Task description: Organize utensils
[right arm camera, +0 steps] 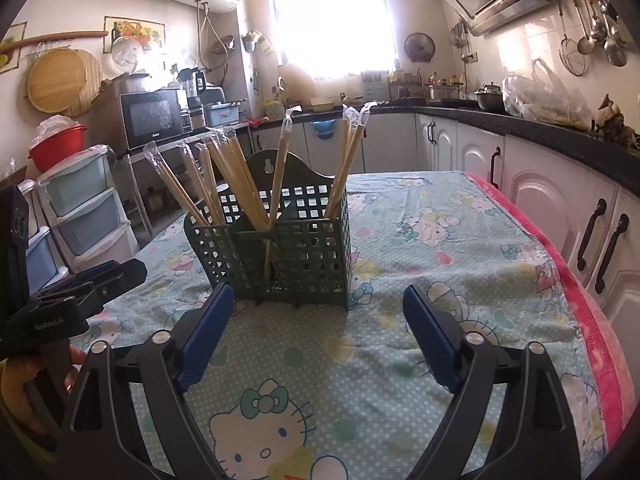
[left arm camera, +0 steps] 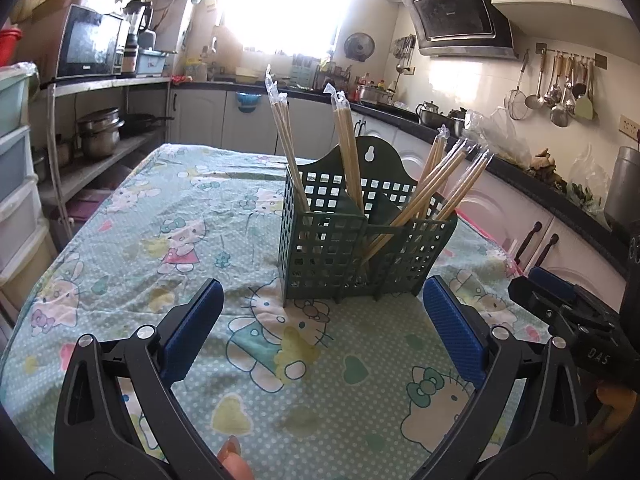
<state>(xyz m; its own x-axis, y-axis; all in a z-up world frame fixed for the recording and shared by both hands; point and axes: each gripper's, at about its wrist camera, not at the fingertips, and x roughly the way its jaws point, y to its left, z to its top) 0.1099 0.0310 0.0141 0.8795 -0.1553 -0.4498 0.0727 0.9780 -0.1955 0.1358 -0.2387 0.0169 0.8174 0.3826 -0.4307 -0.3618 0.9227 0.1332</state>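
Note:
A dark green perforated utensil holder (left arm camera: 360, 248) (right arm camera: 288, 248) stands upright on the table. Several pairs of wrapped wooden chopsticks (left arm camera: 348, 148) (right arm camera: 236, 176) lean in its compartments. My left gripper (left arm camera: 324, 304) is open just in front of the holder, with nothing between its blue pads (left arm camera: 192, 328). My right gripper (right arm camera: 318, 308) is also open in front of the holder, its blue pads (right arm camera: 432, 340) empty and wide apart. In the left wrist view the right gripper (left arm camera: 560, 300) shows at the right edge; in the right wrist view the left gripper (right arm camera: 88, 284) shows at the left edge.
The table wears a cartoon-cat cloth (left arm camera: 168, 240) over a pink blanket edge (right arm camera: 580, 288). Plastic drawers (right arm camera: 88, 216) and a shelf with a microwave (left arm camera: 92, 44) stand to the left. White cabinets (right arm camera: 560, 216) and a dark counter run along the right.

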